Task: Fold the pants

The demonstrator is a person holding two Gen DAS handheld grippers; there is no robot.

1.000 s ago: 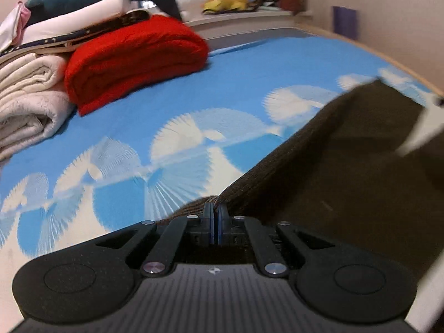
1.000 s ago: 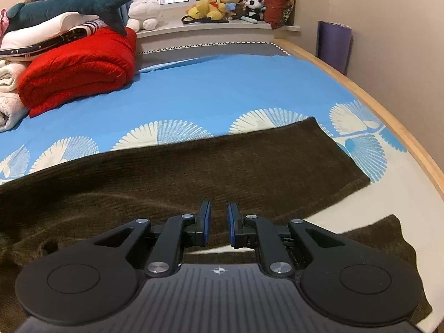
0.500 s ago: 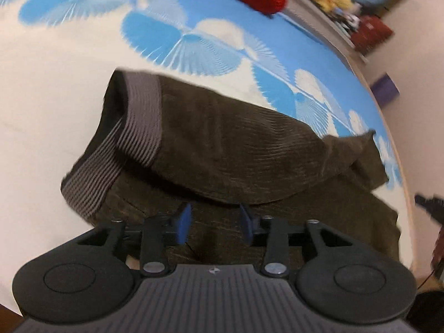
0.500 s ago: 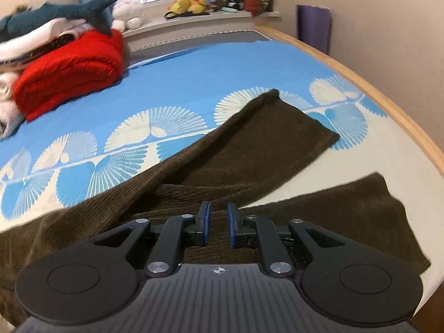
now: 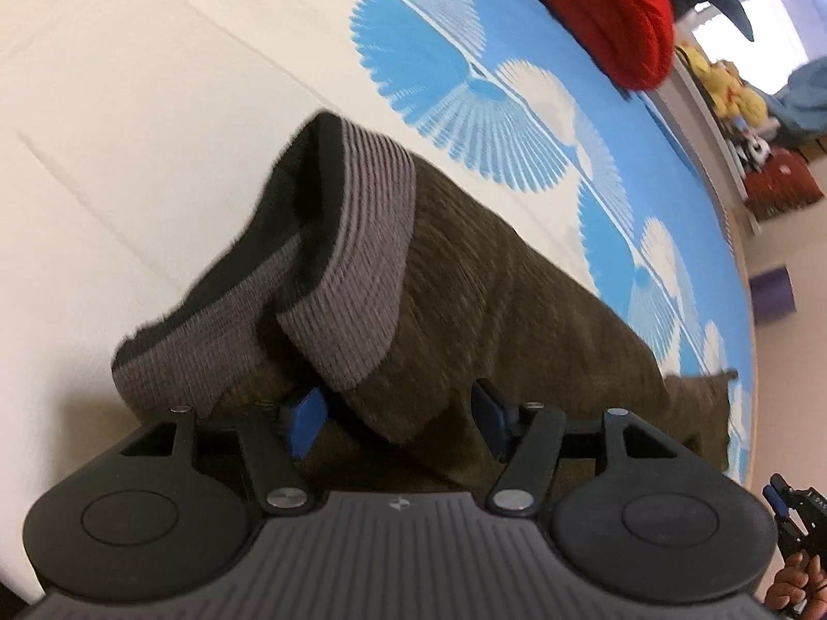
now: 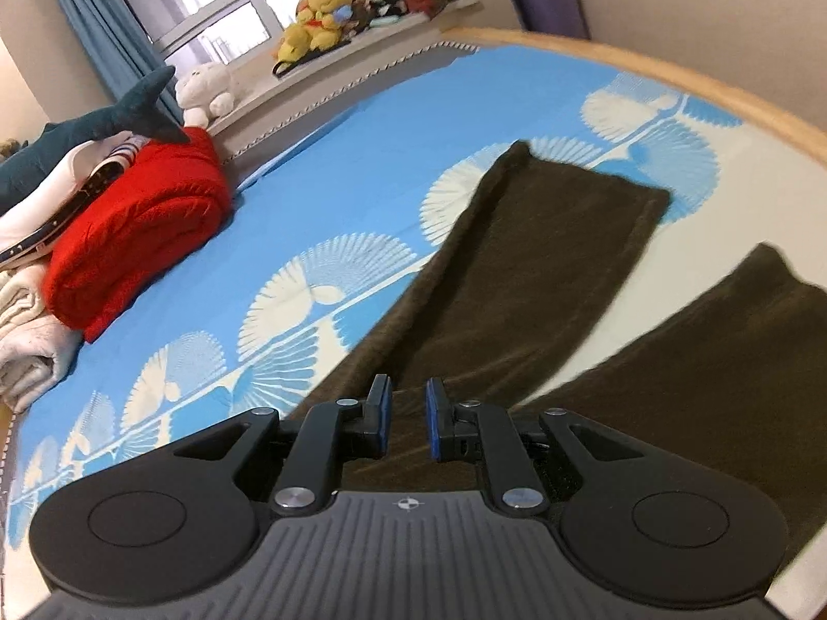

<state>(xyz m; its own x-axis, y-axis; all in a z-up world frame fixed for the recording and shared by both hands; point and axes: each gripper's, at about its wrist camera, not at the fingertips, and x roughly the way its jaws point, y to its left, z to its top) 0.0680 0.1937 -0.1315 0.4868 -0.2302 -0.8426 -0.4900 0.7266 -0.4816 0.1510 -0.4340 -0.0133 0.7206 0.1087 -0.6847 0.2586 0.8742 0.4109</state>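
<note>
- The left gripper (image 5: 395, 416) stands wide, its jaws having just opened, with the pants' (image 5: 517, 299) folded grey waistband (image 5: 356, 279) below them, not pinched.
- The right gripper (image 6: 406, 421) is narrow, jaws slightly apart over the brown cloth; whether they pinch it, I cannot tell.
- The pants lie on the bed sheet (image 6: 362, 155), legs spread toward the far right.
- A red blanket (image 6: 139, 227) sits far left.

Right gripper (image 6: 406, 421) held low over dark brown pants (image 6: 522, 279), jaws slightly parted with nothing pinched, two legs spread apart on blue patterned sheet (image 6: 362, 144), red blanket (image 6: 139, 232) stacked at left
</note>
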